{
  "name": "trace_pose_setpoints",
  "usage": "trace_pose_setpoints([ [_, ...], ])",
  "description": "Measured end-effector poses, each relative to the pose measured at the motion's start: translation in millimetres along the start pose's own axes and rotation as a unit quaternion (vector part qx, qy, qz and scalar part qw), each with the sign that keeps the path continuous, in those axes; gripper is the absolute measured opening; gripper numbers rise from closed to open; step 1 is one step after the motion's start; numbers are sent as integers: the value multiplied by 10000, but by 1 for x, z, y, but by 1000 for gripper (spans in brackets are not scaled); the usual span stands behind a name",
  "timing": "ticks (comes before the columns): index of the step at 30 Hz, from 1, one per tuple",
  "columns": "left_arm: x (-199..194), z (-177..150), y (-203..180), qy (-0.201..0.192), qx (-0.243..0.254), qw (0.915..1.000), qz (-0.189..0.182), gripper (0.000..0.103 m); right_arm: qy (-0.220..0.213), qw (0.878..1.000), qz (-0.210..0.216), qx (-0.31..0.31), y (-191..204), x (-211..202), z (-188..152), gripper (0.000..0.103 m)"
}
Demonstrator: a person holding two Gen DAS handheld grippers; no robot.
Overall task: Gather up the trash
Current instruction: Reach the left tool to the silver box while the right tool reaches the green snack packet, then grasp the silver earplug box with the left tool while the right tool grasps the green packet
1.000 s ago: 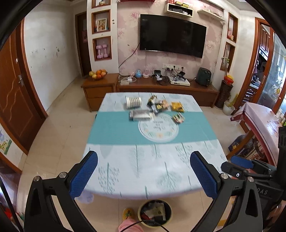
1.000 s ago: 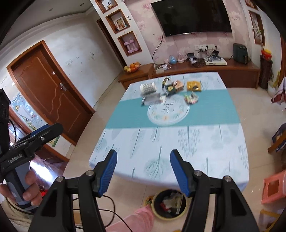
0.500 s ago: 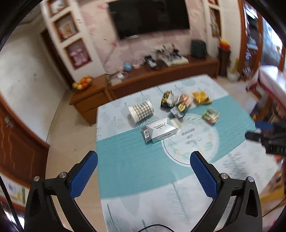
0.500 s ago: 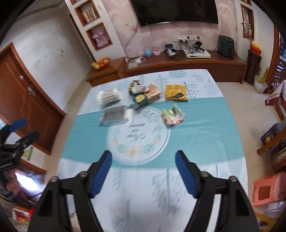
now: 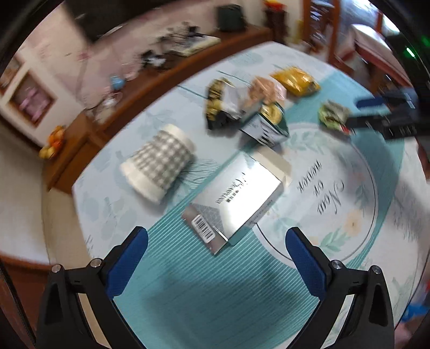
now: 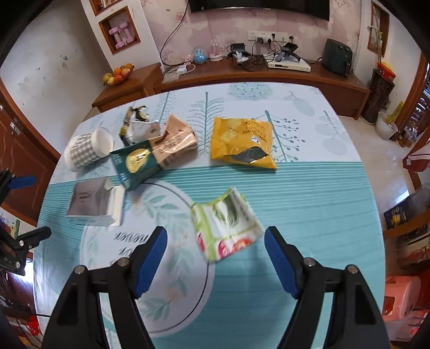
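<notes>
Closing in since before | left tool [image 5: 215,249] wide over silver box [image 5: 233,198]

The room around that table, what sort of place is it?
Most likely a family living room: a wall-mounted television above a long wooden cabinet, a fruit bowl, and a table under a patterned cloth.
</notes>
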State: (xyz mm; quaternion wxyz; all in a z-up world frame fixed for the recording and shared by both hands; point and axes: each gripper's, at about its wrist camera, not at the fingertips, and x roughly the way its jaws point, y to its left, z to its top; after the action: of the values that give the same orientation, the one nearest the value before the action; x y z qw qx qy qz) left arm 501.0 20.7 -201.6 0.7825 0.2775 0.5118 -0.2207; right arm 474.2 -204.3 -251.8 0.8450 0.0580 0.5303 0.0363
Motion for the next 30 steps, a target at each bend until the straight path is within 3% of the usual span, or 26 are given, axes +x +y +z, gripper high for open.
trace_pose_setpoints([
  [6, 28, 10, 4, 364, 585, 9969, -391, 102, 207, 9994, 70, -268, 3, 19, 7, 75],
  [13, 44, 26, 11, 439, 719, 9944, -638, 102, 430, 9987, 63, -279, 4, 32, 7, 75],
  [16, 48, 32, 14, 505, 775, 9929, -742, 102, 433, 9988, 119, -214, 3, 30, 6, 70],
  [25, 72, 47, 12, 745, 1046, 9899, -599, 102, 323, 9989, 254, 224, -12, 20, 5, 70],
  [30, 82, 54, 15, 831, 1020, 9892, -647, 102, 300, 9991, 277, 136, -10, 21, 9, 70],
])
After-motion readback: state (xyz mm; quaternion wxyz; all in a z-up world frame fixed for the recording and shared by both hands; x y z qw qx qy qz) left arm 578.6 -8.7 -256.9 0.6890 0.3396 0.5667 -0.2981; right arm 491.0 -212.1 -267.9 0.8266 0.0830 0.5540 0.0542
